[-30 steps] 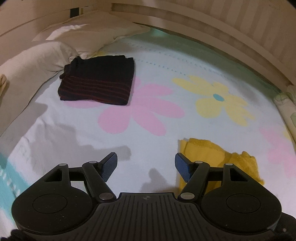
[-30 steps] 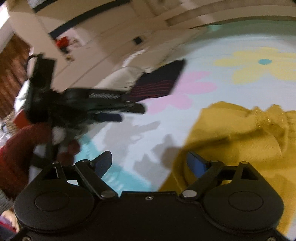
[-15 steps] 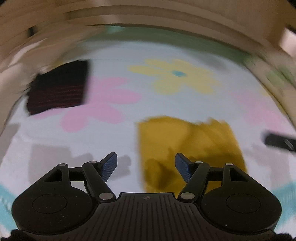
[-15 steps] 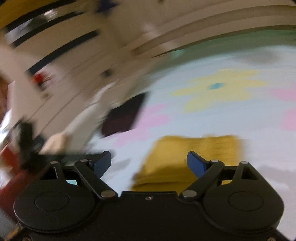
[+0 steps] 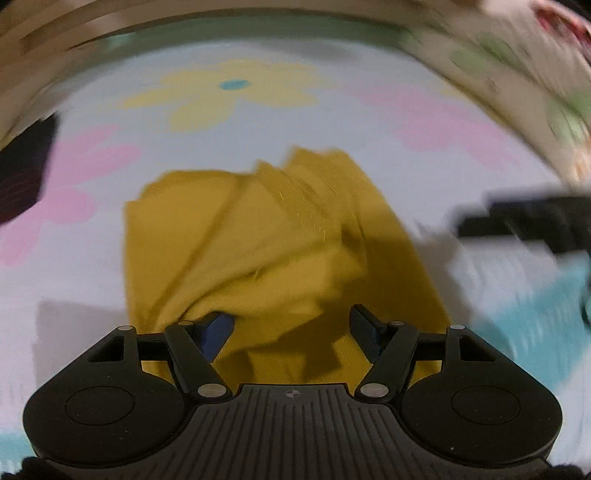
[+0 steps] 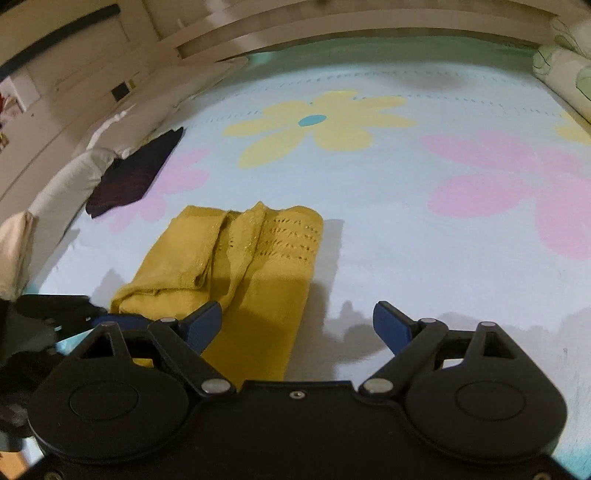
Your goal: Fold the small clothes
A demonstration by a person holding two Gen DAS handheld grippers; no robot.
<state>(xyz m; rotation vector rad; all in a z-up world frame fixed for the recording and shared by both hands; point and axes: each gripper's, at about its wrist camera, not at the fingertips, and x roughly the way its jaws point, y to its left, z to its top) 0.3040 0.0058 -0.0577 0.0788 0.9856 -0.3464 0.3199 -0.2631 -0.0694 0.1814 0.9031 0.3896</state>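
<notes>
A mustard-yellow knit garment (image 5: 266,251) lies partly folded on the flowered bed sheet; it also shows in the right wrist view (image 6: 236,266). My left gripper (image 5: 291,330) is open and empty, low over the garment's near end. My right gripper (image 6: 297,326) is open and empty, above the garment's near right edge. The right gripper shows blurred at the right of the left wrist view (image 5: 524,221). The left gripper shows at the lower left of the right wrist view (image 6: 55,314).
A folded dark garment with red stripes (image 6: 136,173) lies at the left by white pillows (image 6: 66,181); it also shows in the left wrist view (image 5: 26,173). A floral pillow (image 6: 569,77) lies at the far right. The headboard (image 6: 332,22) runs along the back.
Both grippers have swung round toward the yellow garment, and the left one has come down close over it. The dark folded garment has slid to the left edge of the left view.
</notes>
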